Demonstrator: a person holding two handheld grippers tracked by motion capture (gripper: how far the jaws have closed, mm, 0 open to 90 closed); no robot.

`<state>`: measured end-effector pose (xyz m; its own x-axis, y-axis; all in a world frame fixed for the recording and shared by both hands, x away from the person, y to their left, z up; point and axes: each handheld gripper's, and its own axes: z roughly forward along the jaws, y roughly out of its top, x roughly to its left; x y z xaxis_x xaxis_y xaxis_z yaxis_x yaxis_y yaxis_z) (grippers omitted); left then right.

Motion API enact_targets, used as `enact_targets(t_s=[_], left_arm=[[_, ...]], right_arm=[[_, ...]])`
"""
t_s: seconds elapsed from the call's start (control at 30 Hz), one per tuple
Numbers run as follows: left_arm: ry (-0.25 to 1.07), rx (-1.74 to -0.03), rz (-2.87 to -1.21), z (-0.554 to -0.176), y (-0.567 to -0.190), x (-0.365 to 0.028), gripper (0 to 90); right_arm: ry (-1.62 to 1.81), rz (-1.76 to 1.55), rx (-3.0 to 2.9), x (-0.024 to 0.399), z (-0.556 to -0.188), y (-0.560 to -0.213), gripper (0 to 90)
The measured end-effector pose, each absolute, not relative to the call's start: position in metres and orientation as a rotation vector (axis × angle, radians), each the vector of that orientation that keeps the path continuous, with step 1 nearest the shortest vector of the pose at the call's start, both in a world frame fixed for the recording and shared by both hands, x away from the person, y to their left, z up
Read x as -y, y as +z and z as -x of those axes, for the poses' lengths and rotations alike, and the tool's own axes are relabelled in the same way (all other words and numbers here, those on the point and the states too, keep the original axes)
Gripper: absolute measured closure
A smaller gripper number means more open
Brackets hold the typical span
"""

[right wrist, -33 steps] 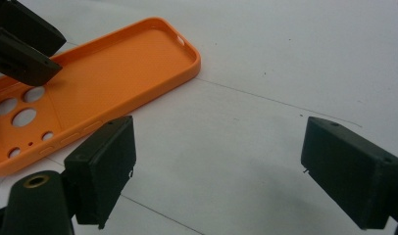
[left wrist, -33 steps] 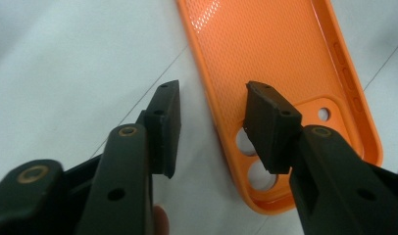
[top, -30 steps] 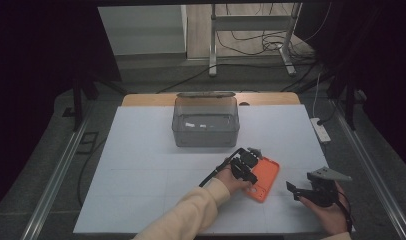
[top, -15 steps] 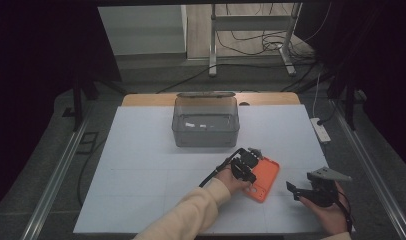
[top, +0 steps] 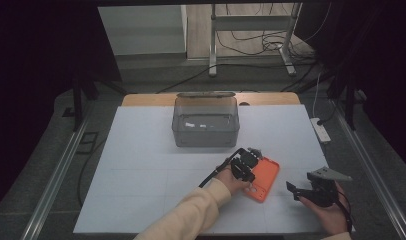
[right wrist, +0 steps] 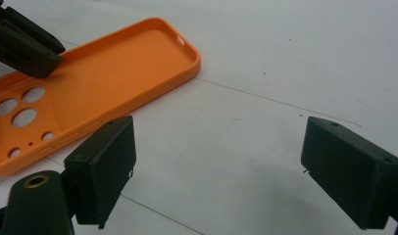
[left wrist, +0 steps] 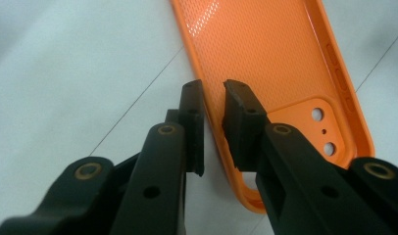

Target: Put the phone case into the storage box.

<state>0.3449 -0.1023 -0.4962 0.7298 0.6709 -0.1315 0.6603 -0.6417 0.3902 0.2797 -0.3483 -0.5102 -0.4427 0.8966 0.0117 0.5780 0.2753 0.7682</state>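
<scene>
An orange phone case (top: pixel 265 179) lies inside-up on the white table sheet, camera holes toward the person. My left gripper (top: pixel 249 172) sits over its left long edge. In the left gripper view the jaws (left wrist: pixel 214 90) have just been closing and now pinch the rim of the case (left wrist: pixel 265 49), one pad outside it and one inside. My right gripper (top: pixel 293 189) rests to the right of the case, held in a hand. In the right gripper view its jaws (right wrist: pixel 216 161) stand wide open over bare sheet, beside the case (right wrist: pixel 113 63).
A clear plastic box (top: pixel 206 122) with small items inside stands at the back middle of the sheet. A white power strip (top: pixel 321 130) lies off the right edge. The sheet (top: pixel 141 175) is bare to the left.
</scene>
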Motion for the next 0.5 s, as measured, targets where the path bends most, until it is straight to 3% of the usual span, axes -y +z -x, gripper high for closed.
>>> enact_targets(t_s=[0.5], left_arm=[[0.051,-1.068,-2.508,-0.3443,-0.4958,0.1045,82.5]], right_arm=[[1.005,-1.325,-2.124,0.3484,-0.2797,-0.5099,13.4]])
